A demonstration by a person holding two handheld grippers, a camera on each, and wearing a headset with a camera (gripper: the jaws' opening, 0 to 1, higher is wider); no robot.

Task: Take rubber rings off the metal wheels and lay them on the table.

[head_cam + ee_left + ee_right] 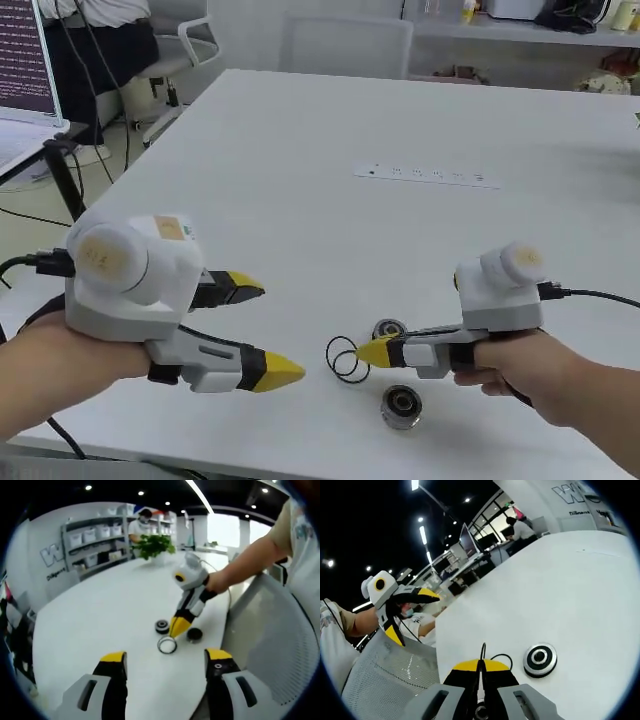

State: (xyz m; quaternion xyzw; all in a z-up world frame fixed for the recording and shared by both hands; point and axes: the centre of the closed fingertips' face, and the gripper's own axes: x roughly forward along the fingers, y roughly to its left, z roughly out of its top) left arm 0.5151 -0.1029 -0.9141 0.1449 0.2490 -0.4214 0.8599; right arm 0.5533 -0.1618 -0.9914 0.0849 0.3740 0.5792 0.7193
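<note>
Rubber rings lie on the table just beside the 2 metal wheels. Your right gripper is pressed together on 1 ring, low at the table, likely to lay it down. Your left gripper is spread, holding nothing.

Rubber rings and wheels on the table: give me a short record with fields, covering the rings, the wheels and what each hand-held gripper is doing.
rubber rings: two thin black loops, overlapping, on the table, off the wheels
right hand-held gripper: jaws shut on a ring strand at the tips
left hand-held gripper: jaws open, empty, apart from the rings
far metal wheel: flat on the table, just beyond the right hand-held gripper's tips
near metal wheel: flat, close to the table's front edge
</note>
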